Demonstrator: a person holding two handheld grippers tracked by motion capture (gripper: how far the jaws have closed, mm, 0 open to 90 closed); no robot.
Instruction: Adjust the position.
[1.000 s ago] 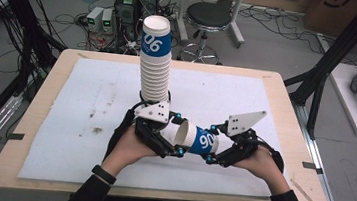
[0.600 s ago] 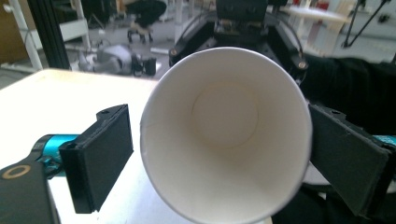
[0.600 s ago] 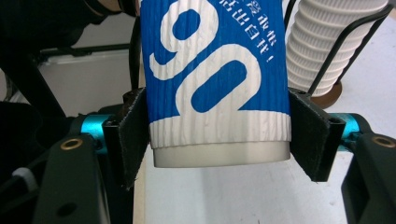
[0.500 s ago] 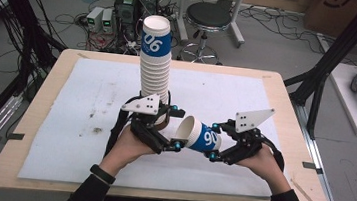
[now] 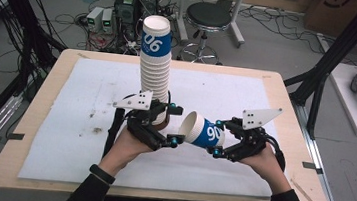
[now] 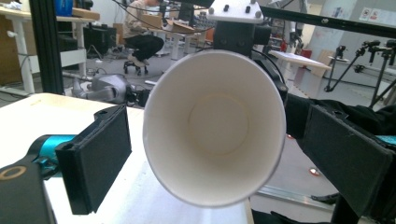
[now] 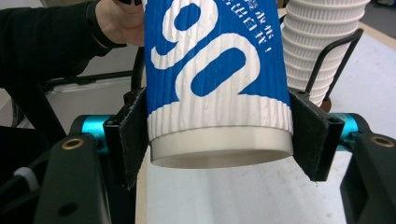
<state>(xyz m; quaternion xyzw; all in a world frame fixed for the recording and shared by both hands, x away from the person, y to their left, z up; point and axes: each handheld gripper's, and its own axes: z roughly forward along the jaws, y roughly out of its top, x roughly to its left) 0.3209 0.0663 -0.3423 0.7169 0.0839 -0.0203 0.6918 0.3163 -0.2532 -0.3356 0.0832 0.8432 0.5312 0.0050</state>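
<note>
Cables, a round stool and dark frame posts are seen on the workshop floor beyond the tabletop [image 5: 287, 99], which is covered by a pale sheet. A single paper cup [image 5: 202, 130] is held on its side above the near middle of the sheet, mouth toward the left, and is pinched near its base by the right hand-held gripper [image 5: 218, 146], whose pads are pressed on the ribbed sleeve. The left hand-held gripper [image 5: 176, 125] is spread wide, its jaws having just been opening, and the cup's rim is flanked without being touched. A tall stack of cups [image 5: 155, 65] is kept upright just beyond, in a wire holder.

The cup is judged light, thin-walled and easily crushed; the ribbed sleeve should give fair friction, so a gentle hold low on the body, near the stiffer base, is suggested. "06" is printed in white on the blue band; smaller characters beside it appear to be Chinese but cannot be read.
</note>
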